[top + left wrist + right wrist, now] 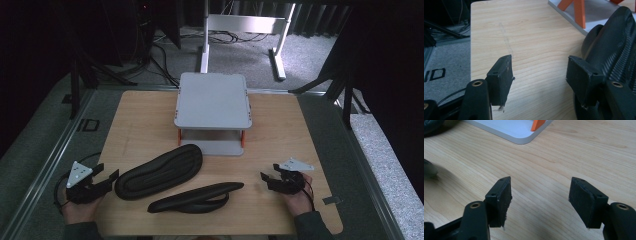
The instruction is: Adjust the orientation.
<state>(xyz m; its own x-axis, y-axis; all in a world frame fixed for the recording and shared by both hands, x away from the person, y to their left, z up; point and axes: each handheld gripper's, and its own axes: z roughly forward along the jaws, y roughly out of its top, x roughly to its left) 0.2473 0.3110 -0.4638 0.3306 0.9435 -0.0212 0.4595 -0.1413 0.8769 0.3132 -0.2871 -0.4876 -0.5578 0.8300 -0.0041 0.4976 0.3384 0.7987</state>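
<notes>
Two black sandals lie on the wooden table (280, 125). One sandal (160, 171) rests sole up at the left; the other sandal (197, 197) lies on its side nearer the front edge. A grey two-tier shoe rack (212, 100) with orange legs stands at the middle back. My left gripper (107, 176) sits open at the front left, close beside the ribbed sandal (614, 47), with bare wood between its jaws. My right gripper (266, 179) is open at the front right, a short way from the second sandal's tip, and nothing is between its jaws.
The rack's lower shelf (506, 130) and an orange leg (537, 124) lie ahead of my right gripper. Beyond the table are grey carpet, cables and a white metal stand (245, 30). A metal rail (50, 155) runs along the table's left side.
</notes>
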